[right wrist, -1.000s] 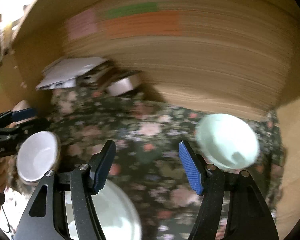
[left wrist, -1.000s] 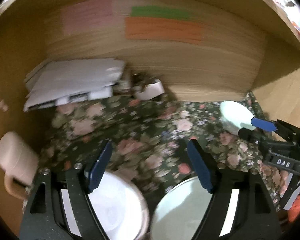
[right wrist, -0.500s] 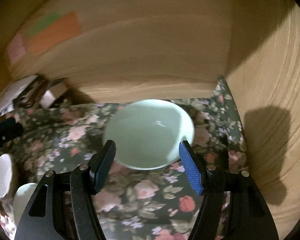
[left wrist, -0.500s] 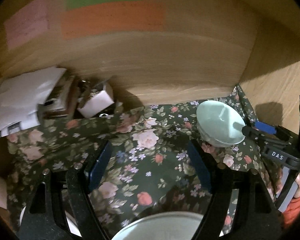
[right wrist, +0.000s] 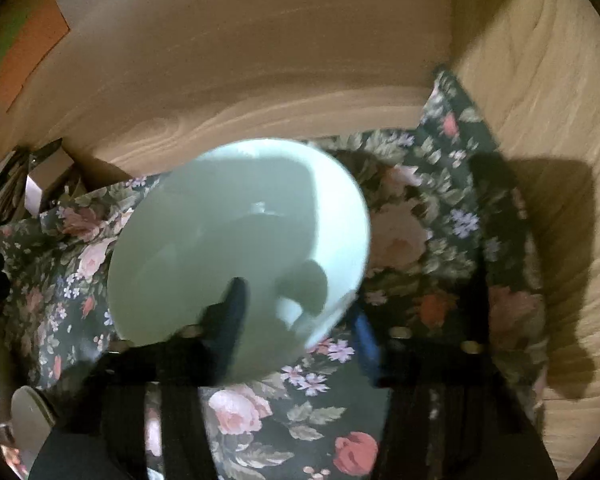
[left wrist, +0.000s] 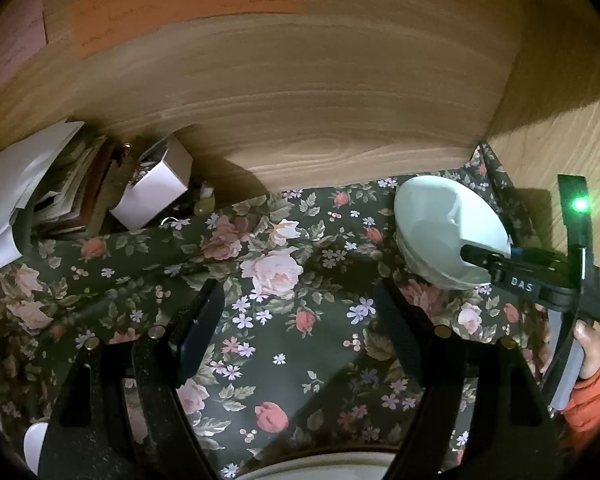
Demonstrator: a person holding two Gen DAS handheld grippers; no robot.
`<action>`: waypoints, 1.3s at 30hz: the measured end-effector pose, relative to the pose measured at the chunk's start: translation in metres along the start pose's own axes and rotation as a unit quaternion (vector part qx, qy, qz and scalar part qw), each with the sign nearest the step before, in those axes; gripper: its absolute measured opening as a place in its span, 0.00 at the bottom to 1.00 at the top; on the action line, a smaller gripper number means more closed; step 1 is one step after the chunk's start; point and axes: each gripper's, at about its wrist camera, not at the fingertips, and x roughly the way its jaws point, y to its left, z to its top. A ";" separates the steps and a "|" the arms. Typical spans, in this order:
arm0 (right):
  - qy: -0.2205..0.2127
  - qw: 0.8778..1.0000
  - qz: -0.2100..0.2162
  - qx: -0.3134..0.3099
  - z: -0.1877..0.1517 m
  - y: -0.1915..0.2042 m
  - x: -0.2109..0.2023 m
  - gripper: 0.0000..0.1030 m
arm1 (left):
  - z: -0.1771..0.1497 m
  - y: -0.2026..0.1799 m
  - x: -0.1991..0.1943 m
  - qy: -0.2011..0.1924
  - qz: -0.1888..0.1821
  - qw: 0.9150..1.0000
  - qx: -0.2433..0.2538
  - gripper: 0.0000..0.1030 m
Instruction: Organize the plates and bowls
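Right wrist view had the right tongs (right wrist: 296, 316) straddling the rim of the pale green ceramic bowl (right wrist: 236, 240), not clamped, near the floral-cloth surface's (left wrist: 260, 280) far right corner. Left tongs (left wrist: 296, 320) hung open, empty.

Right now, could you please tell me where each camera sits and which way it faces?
Left wrist: on the left gripper, facing the wooden back wall over the floral cloth; its open fingers, the right gripper and a hand show.
Right wrist: on the right gripper, facing the right back corner; its fingers straddle the rim.
Shared: the pale green bowl, cloth, white box.
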 end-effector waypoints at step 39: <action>0.042 0.990 0.091 -0.097 -0.035 0.072 -0.015 0.25 | -0.038 -0.010 0.060 0.138 -0.041 0.990 -0.002 0.27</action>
